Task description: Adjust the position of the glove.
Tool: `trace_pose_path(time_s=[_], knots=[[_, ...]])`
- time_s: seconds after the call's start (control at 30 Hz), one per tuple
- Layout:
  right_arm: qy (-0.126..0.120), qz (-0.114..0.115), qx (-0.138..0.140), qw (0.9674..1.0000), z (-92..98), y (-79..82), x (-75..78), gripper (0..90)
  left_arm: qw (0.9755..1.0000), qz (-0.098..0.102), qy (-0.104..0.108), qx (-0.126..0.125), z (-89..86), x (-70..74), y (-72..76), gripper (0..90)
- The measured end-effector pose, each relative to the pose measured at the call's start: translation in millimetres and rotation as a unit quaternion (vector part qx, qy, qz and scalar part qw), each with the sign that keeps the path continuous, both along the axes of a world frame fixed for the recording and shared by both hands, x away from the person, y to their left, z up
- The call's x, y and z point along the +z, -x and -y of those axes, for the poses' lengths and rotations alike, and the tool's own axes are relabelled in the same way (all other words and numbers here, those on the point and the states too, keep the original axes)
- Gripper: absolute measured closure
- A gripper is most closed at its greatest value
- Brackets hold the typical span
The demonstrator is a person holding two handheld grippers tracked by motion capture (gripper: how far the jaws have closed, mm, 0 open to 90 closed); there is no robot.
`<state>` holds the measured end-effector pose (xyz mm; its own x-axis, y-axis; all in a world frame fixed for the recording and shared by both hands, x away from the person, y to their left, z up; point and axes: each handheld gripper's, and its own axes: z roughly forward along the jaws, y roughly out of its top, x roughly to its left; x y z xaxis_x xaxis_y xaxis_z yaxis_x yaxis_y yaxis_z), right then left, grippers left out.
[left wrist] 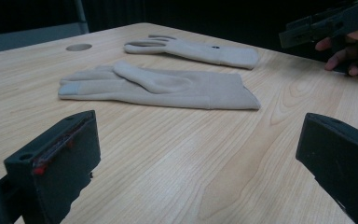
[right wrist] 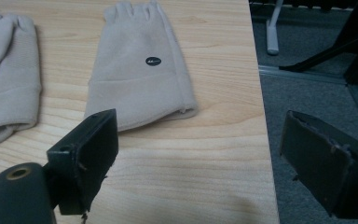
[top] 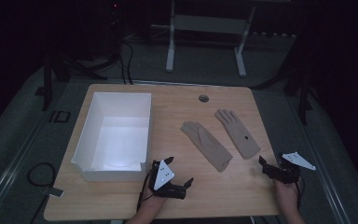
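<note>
Hovering low in the frame, left gripper point(top: 179, 179) and right gripper point(top: 264, 164) both gape released; two gloves point(top: 208, 145) point(top: 238, 133) lie mid-bench point(top: 121, 196).

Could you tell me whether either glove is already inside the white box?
No, both gloves lie flat on the wooden table, to the right of the white box.

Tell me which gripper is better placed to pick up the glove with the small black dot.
Right, most likely. The right gripper sits open just beside the cuff of the dotted glove, facing it. The left gripper, also open, is nearer the plain glove, which lies between.
</note>
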<state>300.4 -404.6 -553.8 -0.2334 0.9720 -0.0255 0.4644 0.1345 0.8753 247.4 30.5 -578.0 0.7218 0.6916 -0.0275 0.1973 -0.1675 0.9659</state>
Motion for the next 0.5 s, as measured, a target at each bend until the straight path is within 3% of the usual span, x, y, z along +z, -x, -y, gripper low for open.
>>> trace_pose_path(time_s=[0.1, 0.27, 0.33, 0.4, 0.5], knots=[[-0.009, -0.002, 0.007, 0.9999, 2.0, 0.0, 1.4, 11.3, 1.0000, 0.001, -0.004, 0.000, 0.4, 0.1, 0.2, 0.1], [0.001, -0.005, 0.026, 0.9997, 4.0, 4.1, 14.1, 13.7, 1.0000, -0.003, 0.001, 0.002, -0.1, 0.1, -0.7, 0.1], [-0.006, -0.027, 0.050, 0.9984, 4.7, 2.1, 19.2, 13.6, 1.0000, -0.003, 0.001, 0.001, -0.1, 0.1, -0.7, 0.1], [-0.015, -0.046, 0.056, 0.9973, 3.7, -0.6, 23.8, 13.8, 1.0000, -0.001, -0.002, 0.000, 0.1, 0.1, -0.4, 0.1], [-0.033, -0.050, 0.061, 0.9963, 2.1, -4.7, 33.8, 13.4, 1.0000, 0.001, -0.005, 0.000, 0.7, 0.2, 0.1, 0.1]])
